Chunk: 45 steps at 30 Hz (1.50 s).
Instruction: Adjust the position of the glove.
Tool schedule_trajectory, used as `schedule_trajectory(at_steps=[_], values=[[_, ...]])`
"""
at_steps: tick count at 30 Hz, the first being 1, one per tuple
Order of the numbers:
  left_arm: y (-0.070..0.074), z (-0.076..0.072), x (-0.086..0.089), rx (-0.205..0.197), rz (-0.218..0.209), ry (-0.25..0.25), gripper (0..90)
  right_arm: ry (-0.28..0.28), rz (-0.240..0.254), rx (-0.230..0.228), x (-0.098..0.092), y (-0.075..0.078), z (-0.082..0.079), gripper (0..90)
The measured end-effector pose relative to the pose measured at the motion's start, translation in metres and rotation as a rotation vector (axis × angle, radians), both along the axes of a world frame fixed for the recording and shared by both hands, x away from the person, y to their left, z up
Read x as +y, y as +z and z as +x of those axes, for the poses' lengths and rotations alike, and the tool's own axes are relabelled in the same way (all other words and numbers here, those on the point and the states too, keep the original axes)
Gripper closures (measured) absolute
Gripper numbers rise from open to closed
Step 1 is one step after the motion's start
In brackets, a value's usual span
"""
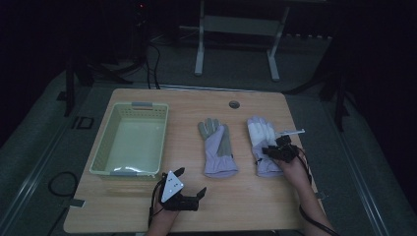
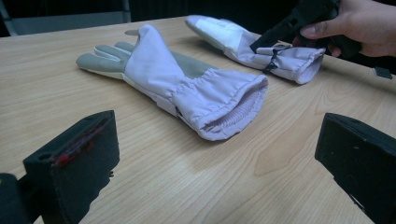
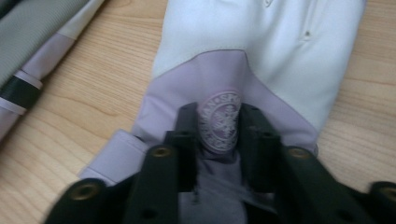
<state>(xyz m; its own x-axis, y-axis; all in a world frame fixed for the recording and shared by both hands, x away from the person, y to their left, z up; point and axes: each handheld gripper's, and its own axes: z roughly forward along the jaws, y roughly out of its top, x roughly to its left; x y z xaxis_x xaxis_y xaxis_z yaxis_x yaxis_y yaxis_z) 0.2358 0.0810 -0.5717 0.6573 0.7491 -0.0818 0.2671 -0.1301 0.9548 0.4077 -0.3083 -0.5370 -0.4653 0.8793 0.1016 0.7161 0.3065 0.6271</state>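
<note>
Two lilac gloves lie flat on the wooden table (image 1: 241, 206), cuffs toward me. The left glove (image 1: 219, 147) (image 2: 177, 79) (image 3: 32, 37) has grey fingers. The right glove (image 1: 260, 135) (image 2: 233, 39) (image 3: 261, 42) has a white palm. My right gripper (image 1: 270, 150) (image 2: 268, 43) (image 3: 219, 121) points down at the right glove's wrist. Its jaws are pinched on a raised fold of lilac fabric that bears a round logo patch. My left gripper (image 1: 192, 181) (image 2: 217, 163) rests low near the table's front edge, open, with nothing between its jaws. It faces the left glove's cuff from a short way off.
A pale green plastic basket (image 1: 164, 137) with nothing in it stands on the table's left side. A round cable hole (image 1: 234, 104) sits near the far edge. Bare wood lies between the basket and the gloves. A metal stand (image 1: 236, 24) is on the floor behind.
</note>
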Motion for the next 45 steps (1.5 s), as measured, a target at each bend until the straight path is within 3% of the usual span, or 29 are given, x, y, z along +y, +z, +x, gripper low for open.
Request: schedule_trajectory(at_steps=[3,6,10,20,26,30,33,35,39,40,45], values=[[0.000,0.000,0.000,0.003,-0.002,0.002,0.1,-0.018,-0.006,-0.006,0.003,0.002,-0.003,77.3],[0.000,0.000,0.000,0.003,-0.004,0.003,0.1,-0.039,0.049,0.010,-0.001,0.004,-0.005,79.4],[0.000,0.000,0.000,0.004,-0.003,0.004,0.1,-0.046,0.076,0.002,-0.005,0.008,-0.007,80.4],[0.000,0.001,0.000,0.006,-0.006,0.008,0.1,-0.086,0.021,-0.042,0.001,0.055,-0.010,81.1],[0.000,0.000,0.000,0.004,-0.006,0.007,0.1,-0.066,-0.007,-0.073,0.022,0.088,-0.014,81.5],[0.000,0.000,0.000,0.004,-0.005,0.007,0.1,-0.054,0.000,-0.103,0.040,0.110,-0.017,81.5],[0.000,0.001,0.000,0.006,-0.009,0.007,0.1,-0.042,-0.004,-0.103,0.049,0.118,-0.019,81.4],[0.000,0.001,0.000,0.006,-0.009,0.007,0.1,-0.033,-0.004,-0.117,0.067,0.131,-0.022,81.4],[0.000,0.000,0.000,0.004,-0.006,0.009,0.1,-0.014,0.002,-0.115,0.084,0.140,-0.024,81.4],[0.000,0.001,0.001,0.005,-0.007,0.009,0.1,0.002,0.010,-0.111,0.099,0.145,-0.026,81.4],[0.000,0.001,0.001,0.006,-0.009,0.008,0.1,0.028,0.002,-0.116,0.127,0.149,-0.032,81.3]])
